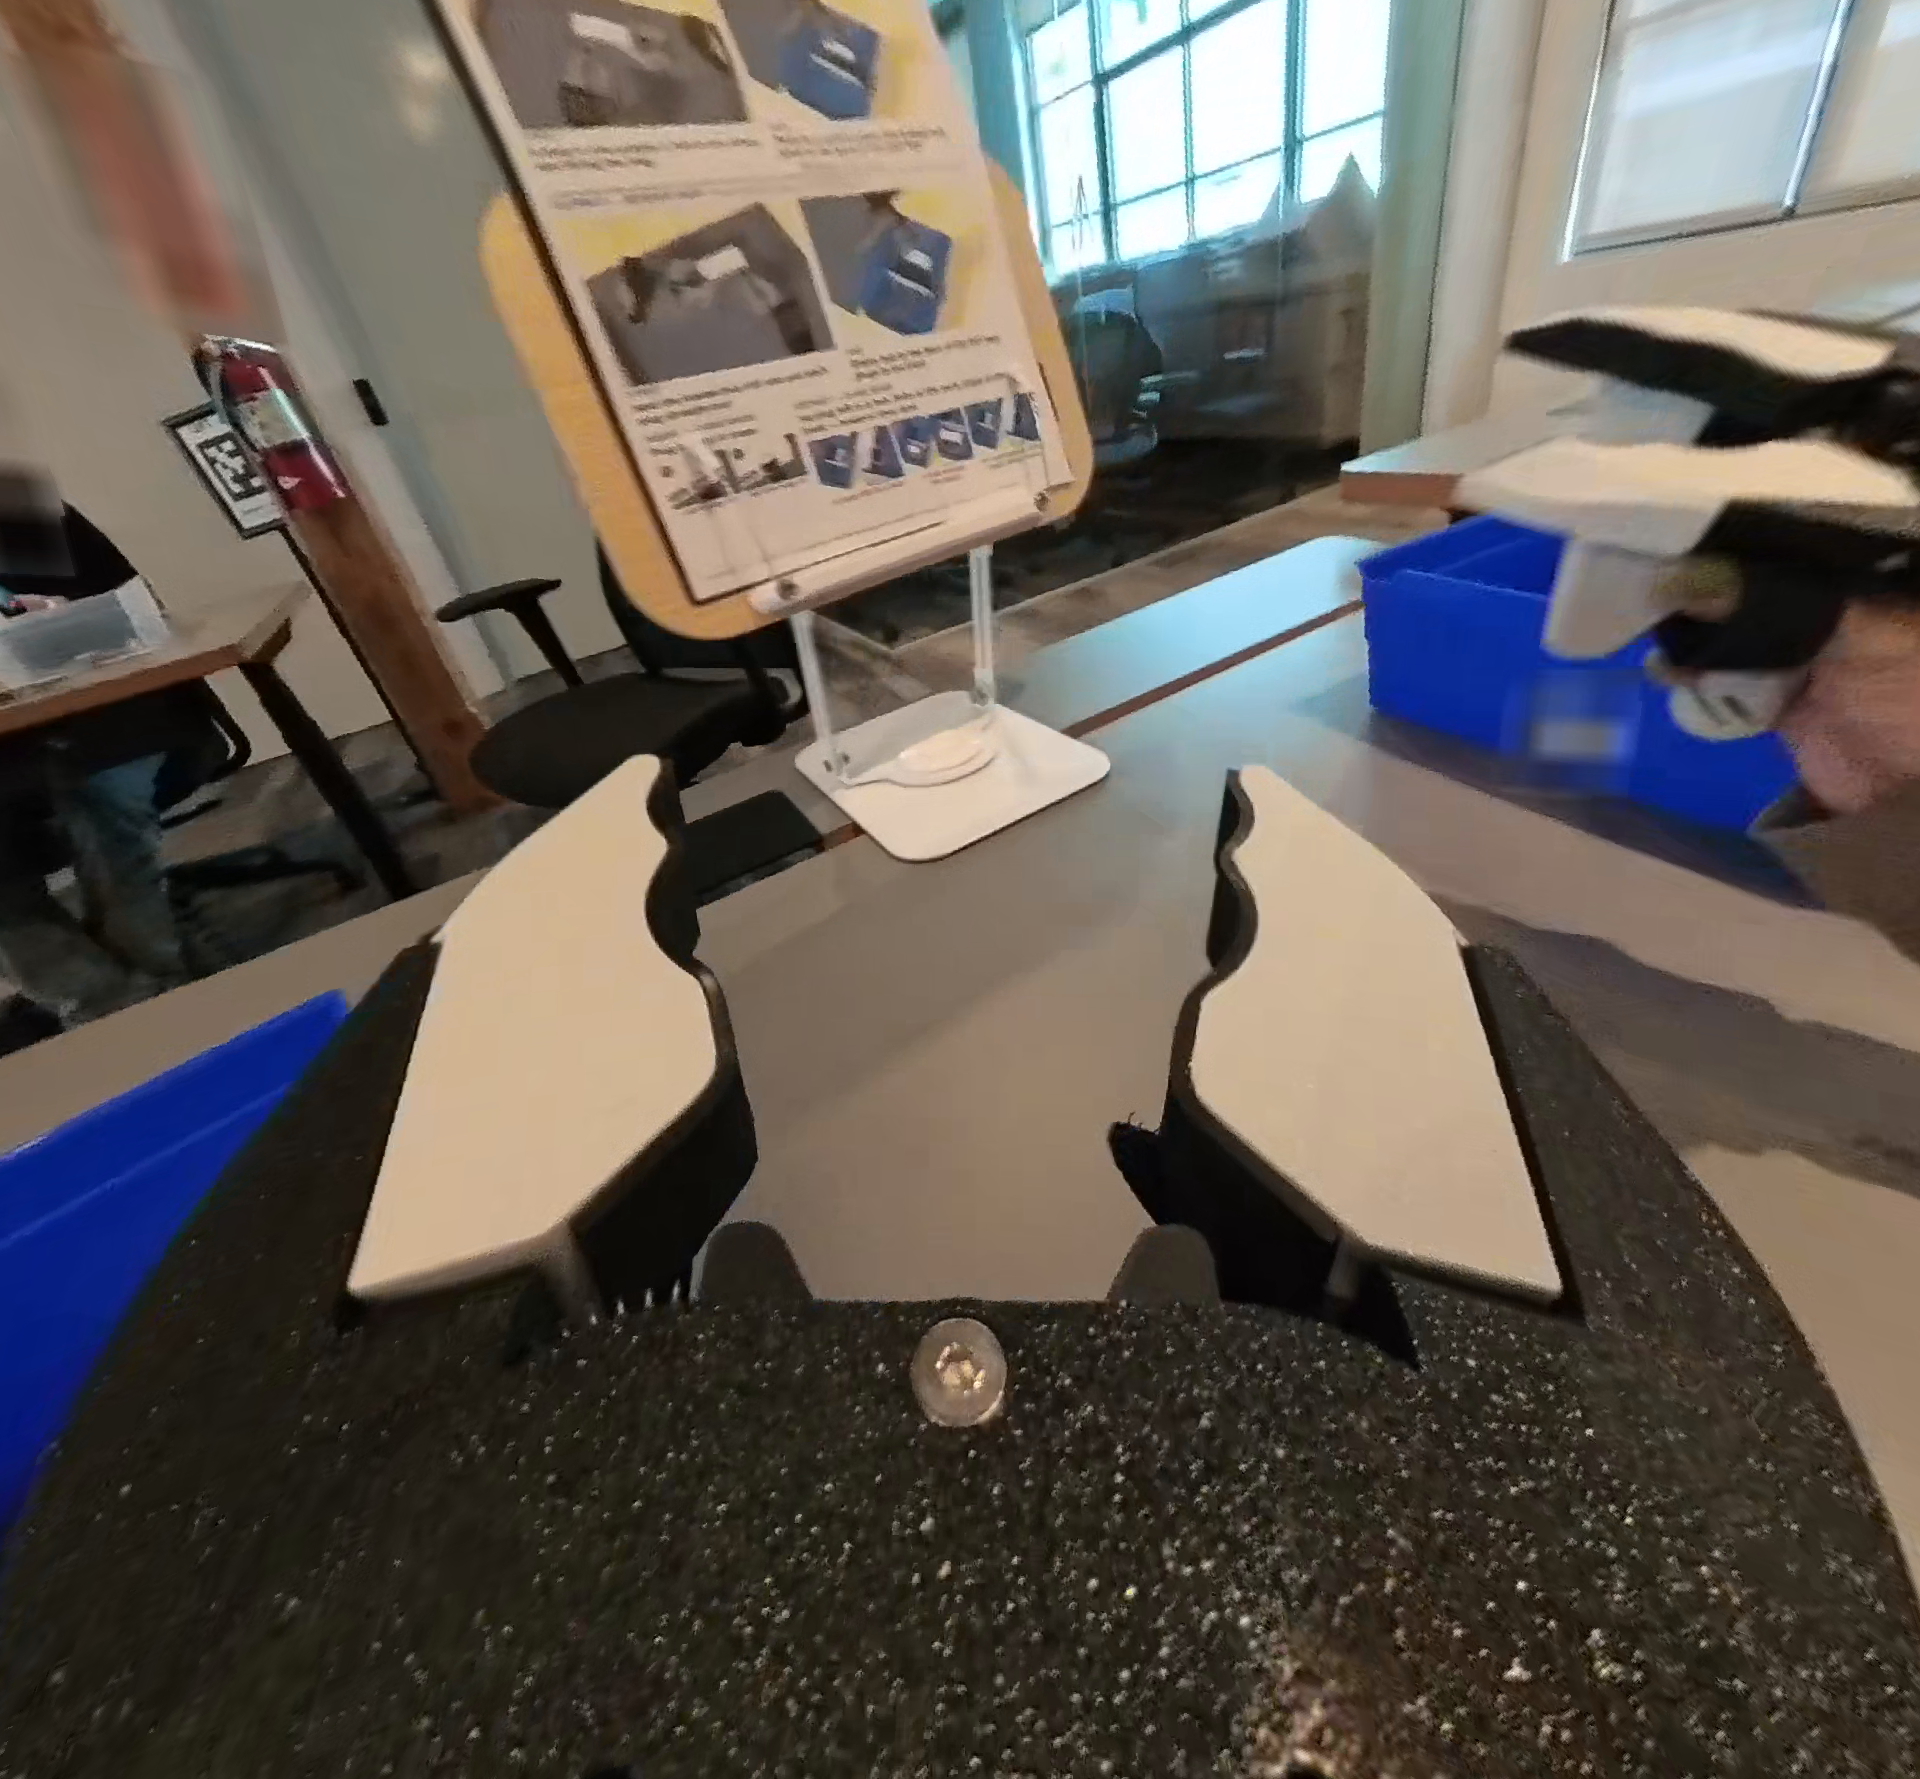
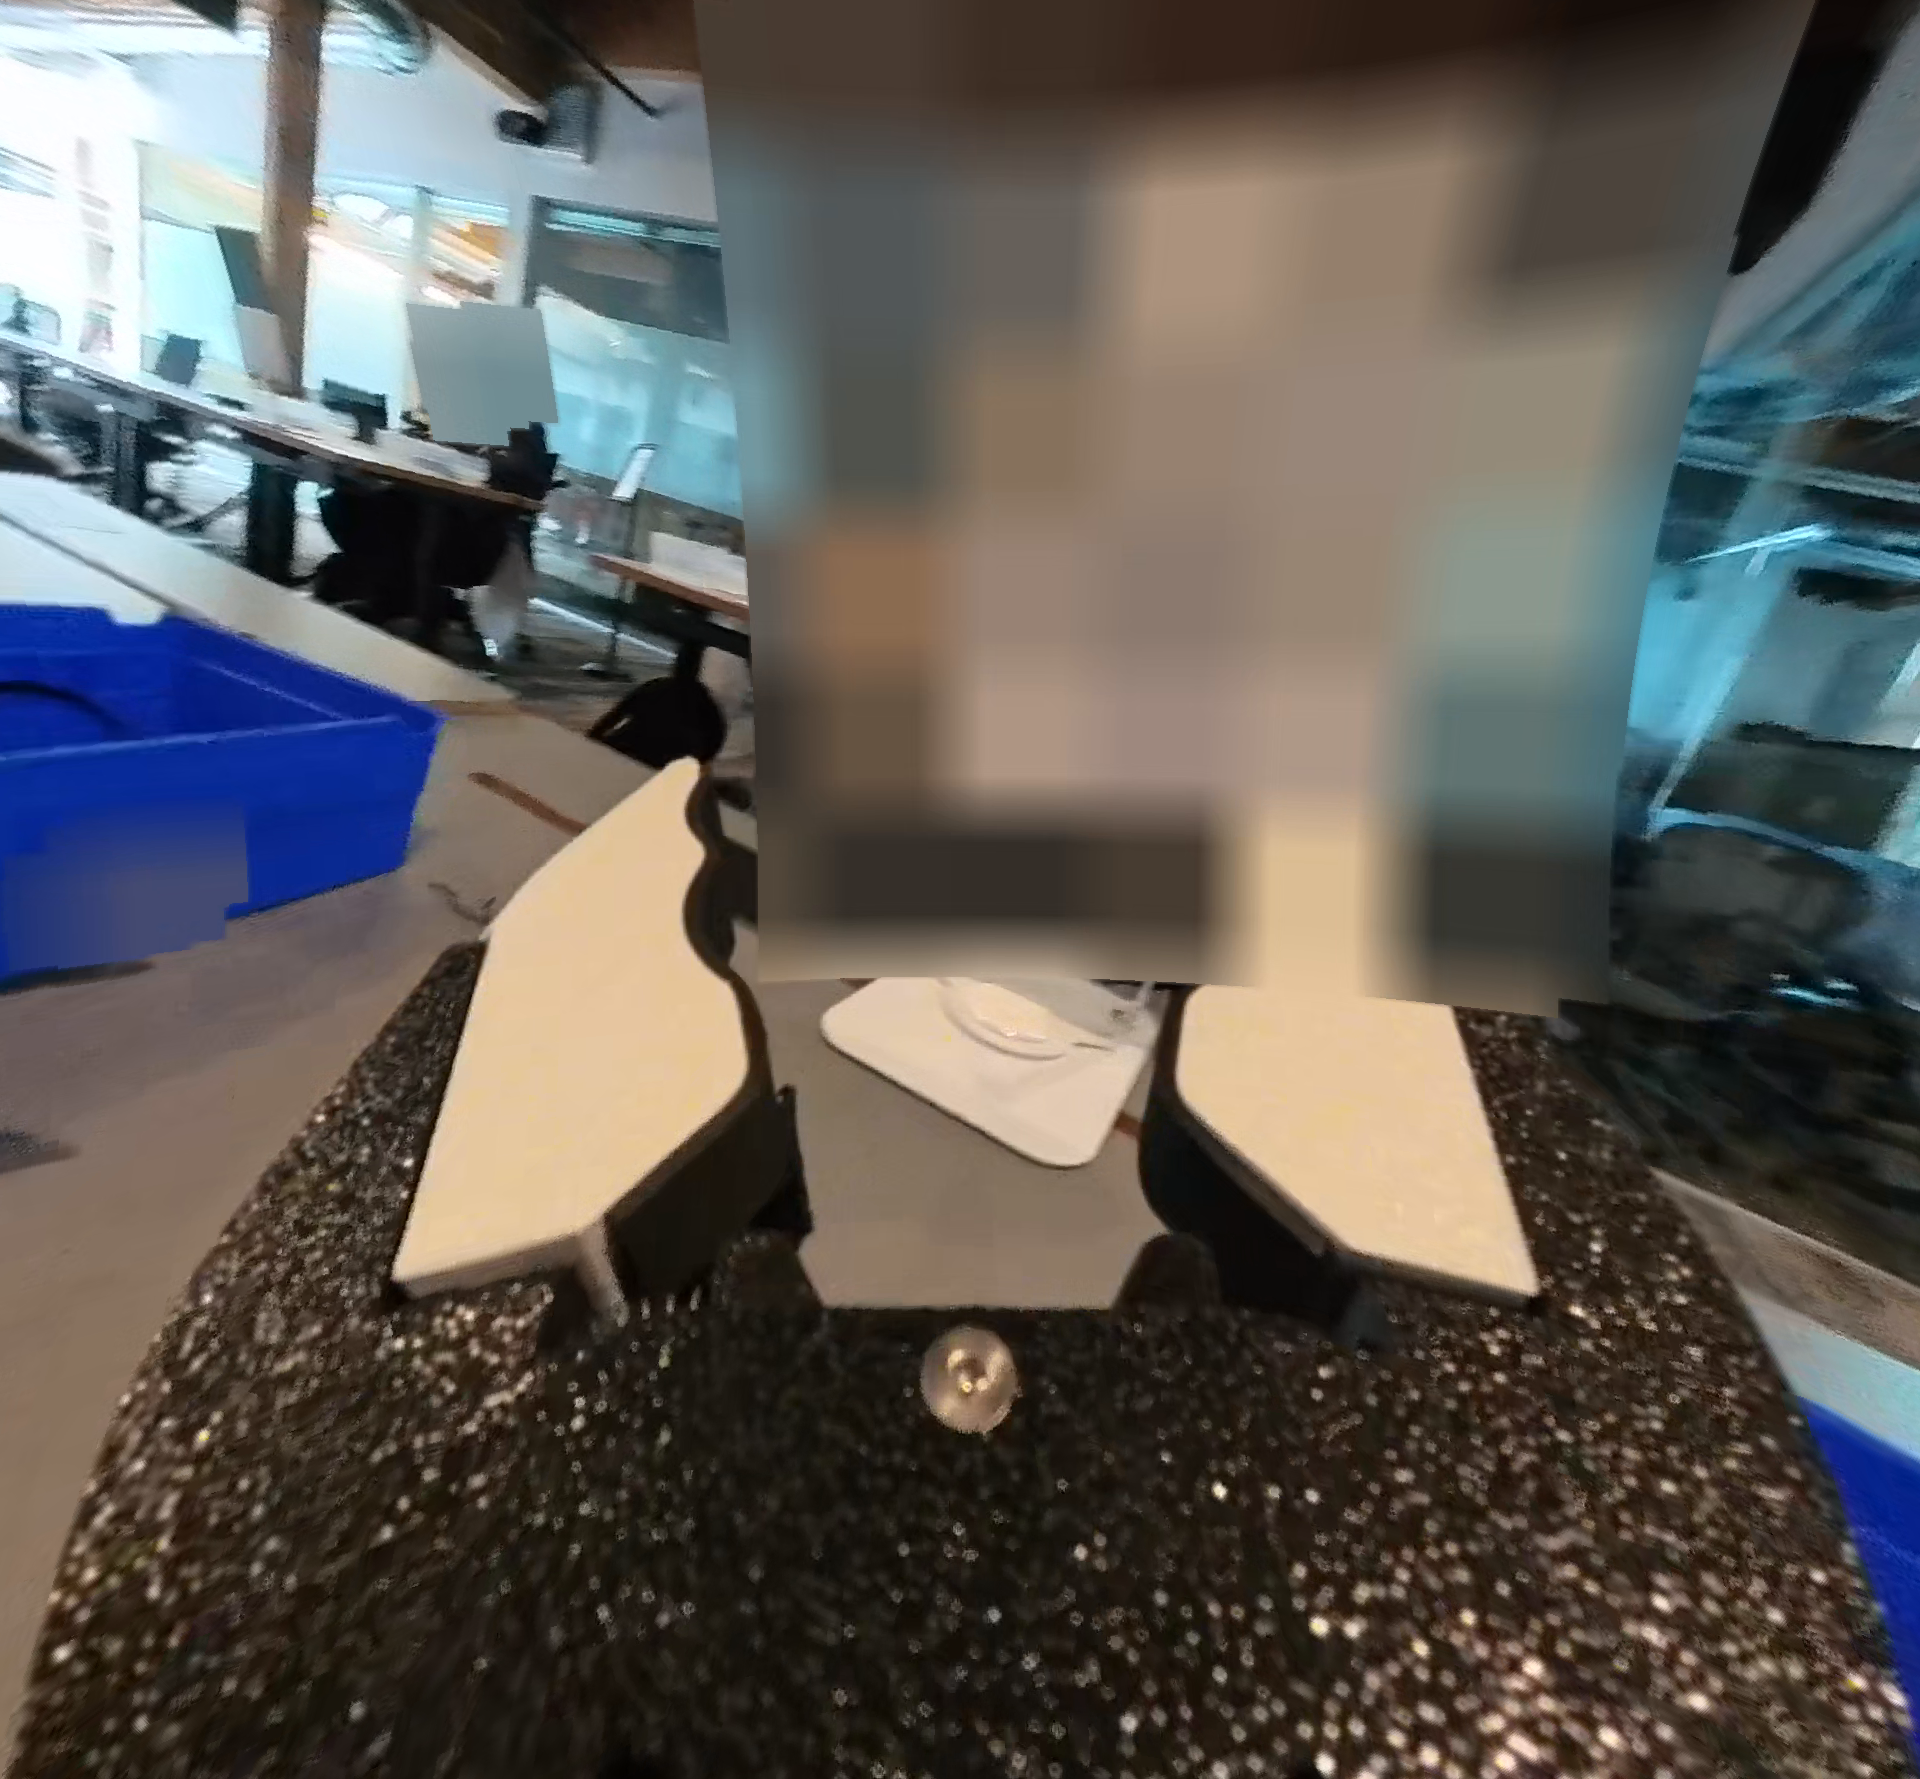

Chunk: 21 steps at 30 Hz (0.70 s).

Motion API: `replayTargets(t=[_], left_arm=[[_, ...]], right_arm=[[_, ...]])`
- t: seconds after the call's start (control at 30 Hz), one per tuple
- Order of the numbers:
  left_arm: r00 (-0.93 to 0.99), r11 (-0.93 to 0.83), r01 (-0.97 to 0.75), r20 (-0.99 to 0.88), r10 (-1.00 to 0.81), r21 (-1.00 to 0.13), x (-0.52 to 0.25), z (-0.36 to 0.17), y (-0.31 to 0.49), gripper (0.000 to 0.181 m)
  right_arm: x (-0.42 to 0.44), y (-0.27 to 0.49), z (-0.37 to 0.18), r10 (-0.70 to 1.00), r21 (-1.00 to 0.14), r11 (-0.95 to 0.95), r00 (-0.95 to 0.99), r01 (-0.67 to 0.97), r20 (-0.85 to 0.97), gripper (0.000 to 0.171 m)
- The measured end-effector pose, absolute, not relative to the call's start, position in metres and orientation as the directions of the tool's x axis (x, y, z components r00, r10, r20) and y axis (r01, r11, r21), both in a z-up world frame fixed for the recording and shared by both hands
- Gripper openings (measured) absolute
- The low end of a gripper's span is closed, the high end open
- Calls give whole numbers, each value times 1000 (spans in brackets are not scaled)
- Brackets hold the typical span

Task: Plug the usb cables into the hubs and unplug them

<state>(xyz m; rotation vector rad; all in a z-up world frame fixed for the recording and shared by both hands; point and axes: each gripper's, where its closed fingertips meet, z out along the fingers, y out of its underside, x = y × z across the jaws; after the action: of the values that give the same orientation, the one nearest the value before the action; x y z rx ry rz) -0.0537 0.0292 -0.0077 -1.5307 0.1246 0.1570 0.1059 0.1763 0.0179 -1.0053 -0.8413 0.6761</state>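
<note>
The left gripper [image 1: 945,877] has smooth, matt white plates on its fingers [image 1: 561,1033] and a rough, speckled black body. The worktop [image 1: 935,1054] under it is grey, smooth and a little glossy. Ahead of the gripper stands a paper sheet [image 1: 727,202] on clear plastic legs. To its right is a shiny blue plastic bin [image 1: 1455,649].
</note>
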Motion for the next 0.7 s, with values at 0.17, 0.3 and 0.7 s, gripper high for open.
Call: replayTargets(t=[0.17,0.3,0.7], left_arm=[[983,19,-180,-180,42,-983,-46,-31,83,105],[997,45,-80,-80,2,-996,-46,-58,108,101],[997,-38,-57,-59,47,-998,-72,-108,103,63]], right_arm=[[80,185,-29,859,-946,309,456,-102,231,96],[85,199,-61,849,-961,268,489,-74,199,87],[76,203,-93,798,-930,365,501,42,336,51]])
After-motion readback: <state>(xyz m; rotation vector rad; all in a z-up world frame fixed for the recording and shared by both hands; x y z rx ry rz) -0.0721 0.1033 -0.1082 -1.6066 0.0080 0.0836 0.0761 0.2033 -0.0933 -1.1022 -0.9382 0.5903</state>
